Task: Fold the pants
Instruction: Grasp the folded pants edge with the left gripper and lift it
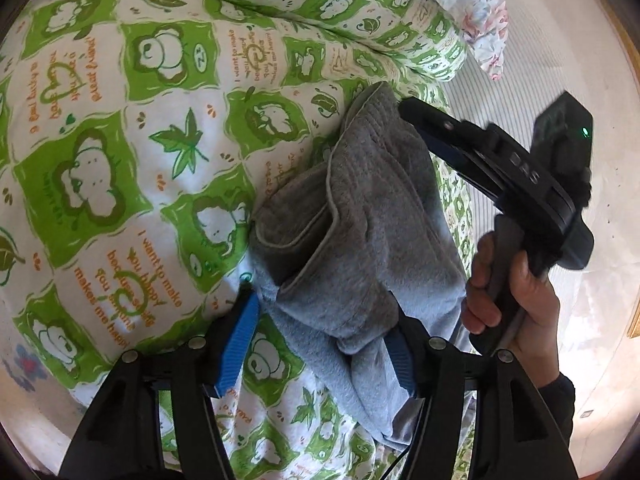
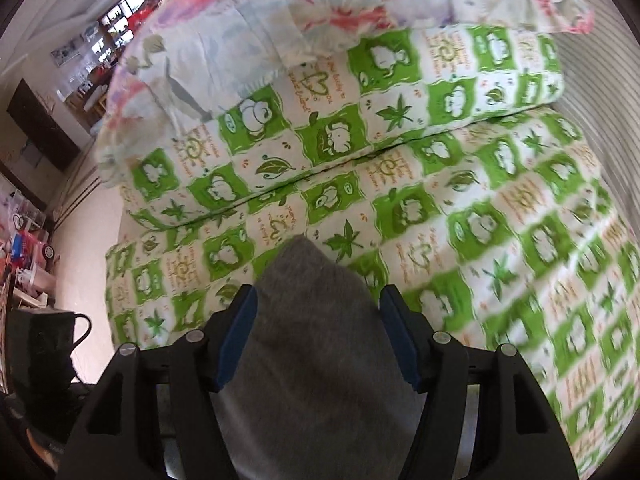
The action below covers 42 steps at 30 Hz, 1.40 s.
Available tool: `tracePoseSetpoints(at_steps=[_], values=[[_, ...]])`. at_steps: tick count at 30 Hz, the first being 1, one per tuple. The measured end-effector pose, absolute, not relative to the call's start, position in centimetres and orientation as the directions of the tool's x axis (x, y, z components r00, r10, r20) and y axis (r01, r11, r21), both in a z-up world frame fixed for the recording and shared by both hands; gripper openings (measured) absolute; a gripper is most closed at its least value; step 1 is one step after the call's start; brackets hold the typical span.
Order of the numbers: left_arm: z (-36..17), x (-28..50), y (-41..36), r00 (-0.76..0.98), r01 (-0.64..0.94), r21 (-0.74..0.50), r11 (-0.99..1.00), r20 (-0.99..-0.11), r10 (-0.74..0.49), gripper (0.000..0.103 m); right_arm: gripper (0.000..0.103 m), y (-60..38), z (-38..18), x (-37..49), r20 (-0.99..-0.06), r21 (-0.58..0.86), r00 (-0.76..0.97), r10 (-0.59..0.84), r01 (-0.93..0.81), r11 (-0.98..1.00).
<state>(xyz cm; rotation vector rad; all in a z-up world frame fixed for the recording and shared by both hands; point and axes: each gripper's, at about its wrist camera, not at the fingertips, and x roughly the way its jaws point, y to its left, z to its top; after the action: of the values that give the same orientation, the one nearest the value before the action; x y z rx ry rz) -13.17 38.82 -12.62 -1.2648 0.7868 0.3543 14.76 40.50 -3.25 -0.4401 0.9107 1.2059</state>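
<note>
1. A green-and-white quilt (image 1: 120,152) printed with bears, leaves and orange writing covered the bed, bunched into thick rolls.
2. The grey pants (image 1: 360,220) lay on the quilt, folded into a thick bundle; the darker ribbed waistband end pointed away from the left camera, with a piped edge curling across the middle and paler fabric hanging nearer the lens.
3. The left hand-held gripper (image 1: 324,344) stood open, its blue pads either side of the pants' near end; the left pad was clear of the cloth.
4. Only the left view showed the right hand-held gripper (image 1: 432,128) from outside, gripped by a hand (image 1: 516,300) right of the pants.
5. Only the right view showed a floral pillow (image 2: 240,40) beyond the quilt and cluttered shelves to the left; there the right gripper's pads stood apart, with grey cloth between them.
</note>
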Motion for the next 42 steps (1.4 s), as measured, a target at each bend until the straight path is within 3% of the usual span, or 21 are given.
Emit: tracePoseSetpoints(at_steps=[6, 9, 11, 13, 14, 16, 28, 42], values=[[-12.5, -12.4, 38.6, 0.676, -0.662, -0.682, 0.311, -0.722, -0.146, 0.062, 0.065, 42.2, -4.6, 15.0, -0.809, 0.139, 0.084, 0.582, -0.934, 0.328], [-12.3, -12.0, 38.6, 0.664, -0.673, -0.662, 0.329, -0.737, -0.124, 0.057, 0.064, 43.1, -5.6, 14.7, -0.821, 0.12, 0.096, 0.563, -0.935, 0.335], [-12.2, -11.7, 38.5, 0.649, -0.685, -0.639, 0.35, -0.754, -0.107, 0.039, 0.047, 43.3, -5.8, 14.9, -0.819, 0.155, 0.069, 0.57, -0.929, 0.335], [-12.3, -11.7, 38.6, 0.659, -0.675, -0.652, 0.346, -0.743, -0.114, 0.029, 0.024, 42.9, -5.6, 14.7, -0.811, 0.176, 0.057, 0.582, -0.925, 0.336], [-12.2, -11.7, 38.7, 0.67, -0.663, -0.664, 0.345, -0.732, -0.122, 0.023, 0.016, 42.3, -5.1, 14.6, -0.806, 0.177, 0.06, 0.589, -0.925, 0.336], [-11.7, -11.4, 38.5, 0.677, -0.651, -0.669, 0.359, -0.726, -0.125, 0.018, 0.012, 41.0, -4.0, 14.7, -0.783, 0.212, 0.05, 0.62, -0.916, 0.34], [-3.6, -8.3, 34.3, 0.748, -0.53, -0.686, 0.499, -0.655, -0.106, 0.015, 0.011, 28.7, 4.2, 14.7, -0.628, 0.354, 0.103, 0.772, -0.845, 0.401], [1.4, -3.8, 24.2, 0.756, -0.329, -0.69, 0.645, -0.602, -0.258, 0.015, 0.01, 12.7, 7.9, 14.7, -0.512, 0.427, 0.227, 0.828, -0.77, 0.475]])
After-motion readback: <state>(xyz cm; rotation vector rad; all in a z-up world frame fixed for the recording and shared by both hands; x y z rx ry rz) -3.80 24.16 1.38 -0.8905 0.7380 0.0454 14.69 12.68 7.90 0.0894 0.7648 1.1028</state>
